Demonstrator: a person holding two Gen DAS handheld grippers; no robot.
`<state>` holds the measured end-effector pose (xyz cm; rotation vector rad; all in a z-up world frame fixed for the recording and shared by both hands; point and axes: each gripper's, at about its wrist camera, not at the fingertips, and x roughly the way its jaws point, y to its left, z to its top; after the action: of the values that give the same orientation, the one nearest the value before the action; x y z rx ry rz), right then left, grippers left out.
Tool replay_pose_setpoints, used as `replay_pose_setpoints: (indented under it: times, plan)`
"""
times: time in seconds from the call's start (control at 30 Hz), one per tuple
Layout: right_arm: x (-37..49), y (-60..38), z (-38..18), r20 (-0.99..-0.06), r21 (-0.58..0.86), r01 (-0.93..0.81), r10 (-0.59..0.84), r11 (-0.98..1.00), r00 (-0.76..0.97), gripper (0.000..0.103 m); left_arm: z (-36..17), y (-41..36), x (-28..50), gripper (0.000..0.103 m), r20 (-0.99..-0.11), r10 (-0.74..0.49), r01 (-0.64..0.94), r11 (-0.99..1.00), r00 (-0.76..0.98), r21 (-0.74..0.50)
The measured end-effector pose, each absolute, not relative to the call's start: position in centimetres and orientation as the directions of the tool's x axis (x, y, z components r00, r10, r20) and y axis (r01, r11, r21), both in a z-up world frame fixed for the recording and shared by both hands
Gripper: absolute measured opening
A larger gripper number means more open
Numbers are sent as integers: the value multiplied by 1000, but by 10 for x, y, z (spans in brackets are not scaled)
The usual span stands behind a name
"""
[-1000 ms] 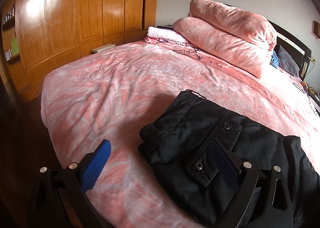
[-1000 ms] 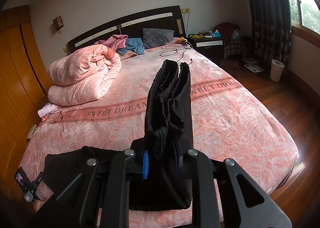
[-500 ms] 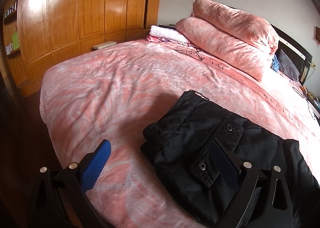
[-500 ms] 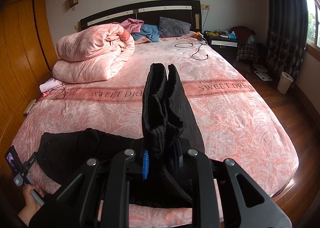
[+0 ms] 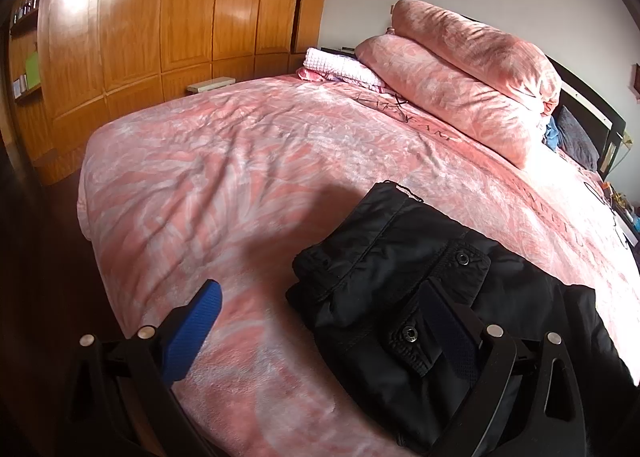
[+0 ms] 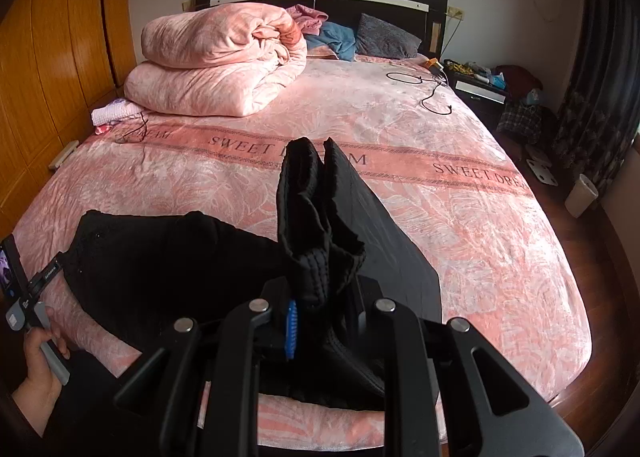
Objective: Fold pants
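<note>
Pants seemingly between closed right jaws.

The pants are matt black woven cloth with dull metal snaps, and their ribbed, stitched cuff end rises at the centre of the right wrist view. Under them the bedspread is soft, fuzzy pink plush, like the folded quilt in that view's upper left. The wardrobe in the upper left of the left wrist view is glossy varnished wood, and the left gripper has matt black plastic arms, blue textured pads and bright metal pins.
</note>
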<state>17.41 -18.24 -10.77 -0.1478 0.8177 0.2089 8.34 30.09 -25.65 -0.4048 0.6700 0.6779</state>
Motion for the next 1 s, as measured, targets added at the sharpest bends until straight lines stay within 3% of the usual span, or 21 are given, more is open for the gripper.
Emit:
replay_pose_setpoints:
  times: [0.8,1.0]
  plan:
    - [137,-55,-221,-760,-418,-431,-48,800,648,17,-257,304,79,99,-686,429,-695,702,587,-156]
    - [133,-43,-243,-765,-452,-454,-72,768,640,17,-258,305,79,99,-686,428,-695,701,588,-158]
